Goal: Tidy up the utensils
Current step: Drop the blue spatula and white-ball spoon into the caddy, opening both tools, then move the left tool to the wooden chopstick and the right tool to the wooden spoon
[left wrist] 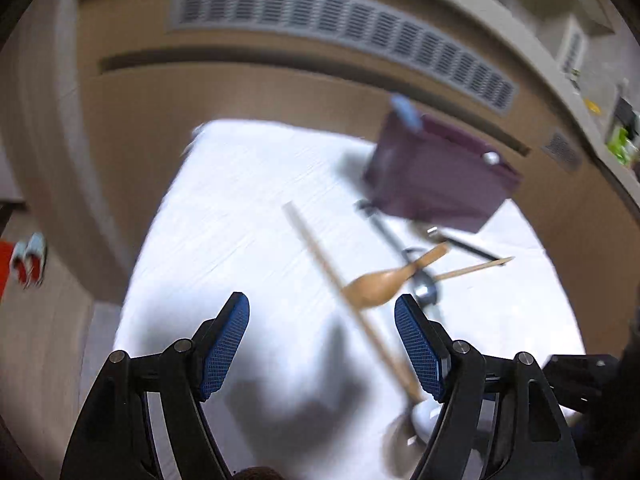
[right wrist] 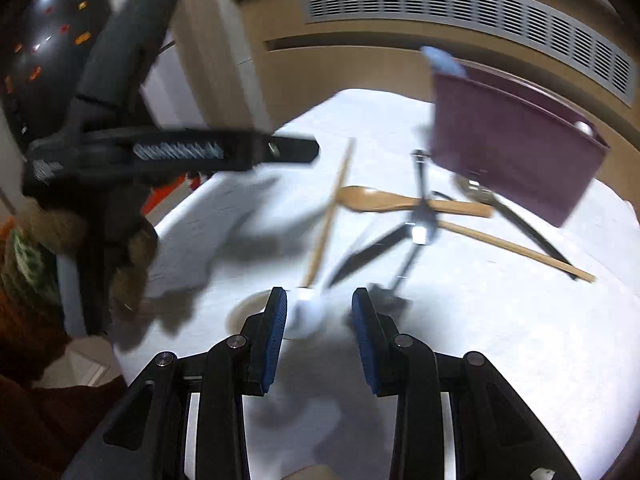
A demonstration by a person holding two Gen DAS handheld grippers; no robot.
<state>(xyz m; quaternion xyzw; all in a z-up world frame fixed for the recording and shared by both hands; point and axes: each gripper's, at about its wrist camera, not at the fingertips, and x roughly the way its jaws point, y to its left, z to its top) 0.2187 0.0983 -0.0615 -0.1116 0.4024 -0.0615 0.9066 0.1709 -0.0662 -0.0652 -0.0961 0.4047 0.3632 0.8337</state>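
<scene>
Writing: we read no brand or label anywhere; both views are smeared by motion blur.
Left gripper (left wrist: pixel 322 344): we see its jaws spread wide and empty over the white table (left wrist: pixel 240 208), with a long wooden stick (left wrist: pixel 352 304) running between the blue pads untouched.
Right gripper (right wrist: pixel 319 332): we see it partly parted, grasping nothing; a white spoon (right wrist: pixel 308 312) lies on the table beyond the pads.
Utensils: we find a wooden spoon (right wrist: pixel 384 200), metal pieces (right wrist: pixel 420 220) and chopsticks crossed in a heap at the table's far right.
Purple holder (right wrist: pixel 512 148): stands just behind the heap, a blue handle (right wrist: pixel 442 60) sticking out.
Hidden: the holder's inside; the white spoon's handle, blurred.
</scene>
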